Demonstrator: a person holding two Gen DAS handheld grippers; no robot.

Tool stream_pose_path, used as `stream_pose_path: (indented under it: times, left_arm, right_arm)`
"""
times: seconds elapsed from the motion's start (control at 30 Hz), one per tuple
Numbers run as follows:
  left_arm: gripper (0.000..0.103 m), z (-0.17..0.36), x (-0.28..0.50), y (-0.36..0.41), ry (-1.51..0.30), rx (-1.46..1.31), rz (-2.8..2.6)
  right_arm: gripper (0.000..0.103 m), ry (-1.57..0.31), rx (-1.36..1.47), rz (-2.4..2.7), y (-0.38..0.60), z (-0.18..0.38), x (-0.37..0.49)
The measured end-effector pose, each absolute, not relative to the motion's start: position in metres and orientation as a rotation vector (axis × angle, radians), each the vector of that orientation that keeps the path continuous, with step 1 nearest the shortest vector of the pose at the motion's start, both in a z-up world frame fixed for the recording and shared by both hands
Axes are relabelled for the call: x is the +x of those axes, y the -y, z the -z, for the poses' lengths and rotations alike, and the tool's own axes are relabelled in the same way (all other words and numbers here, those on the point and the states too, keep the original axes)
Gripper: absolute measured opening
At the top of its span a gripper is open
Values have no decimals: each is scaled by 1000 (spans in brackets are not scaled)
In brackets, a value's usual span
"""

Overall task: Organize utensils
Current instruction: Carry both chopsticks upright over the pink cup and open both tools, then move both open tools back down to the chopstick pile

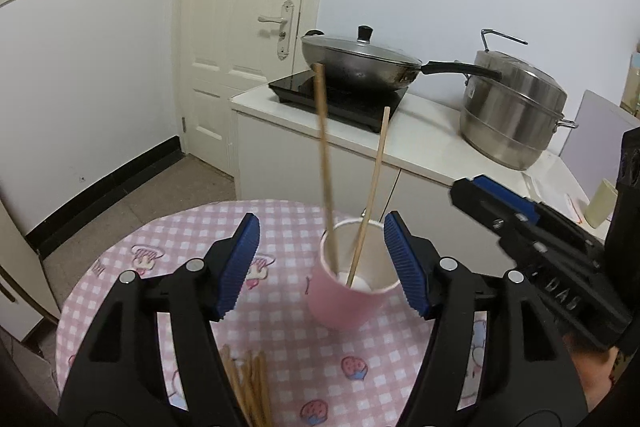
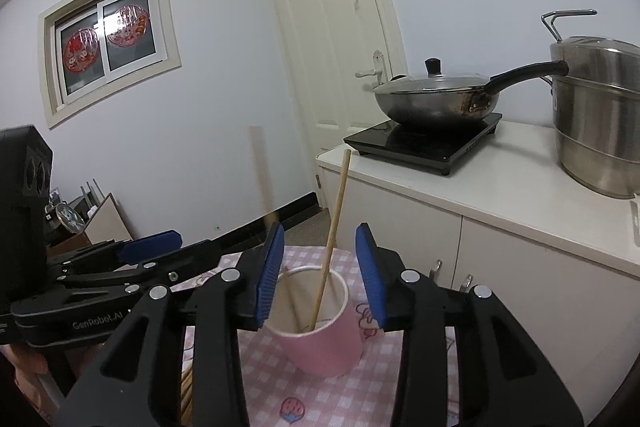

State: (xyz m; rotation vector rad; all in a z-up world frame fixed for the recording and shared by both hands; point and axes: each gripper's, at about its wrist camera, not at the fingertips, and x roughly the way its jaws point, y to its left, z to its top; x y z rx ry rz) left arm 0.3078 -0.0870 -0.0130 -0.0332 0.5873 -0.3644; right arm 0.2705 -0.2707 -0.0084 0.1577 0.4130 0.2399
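Two chopsticks (image 1: 362,199) are dropped into the pink cup (image 1: 346,301); both grippers' jaws are spread, empty. Withdrawal should be kept clear of its rim.

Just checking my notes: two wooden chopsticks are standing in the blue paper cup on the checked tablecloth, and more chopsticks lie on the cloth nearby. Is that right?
Not quite: the cup is pink, not blue, as the left wrist view shows. The rest holds: two chopsticks stand in it on the checked tablecloth, and more chopsticks lie on the cloth nearby.
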Motion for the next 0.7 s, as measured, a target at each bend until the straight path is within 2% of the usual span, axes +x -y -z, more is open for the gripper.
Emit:
stream_pose_path:
  times: [0.4, 0.7]
  left_arm:
    - [65, 31, 262, 21, -719, 5, 333]
    - [65, 72, 244, -19, -874, 5, 275]
  right_arm:
    - [39, -536, 131, -313, 232, 23, 235]
    - [39, -803, 139, -393, 184, 69, 240]
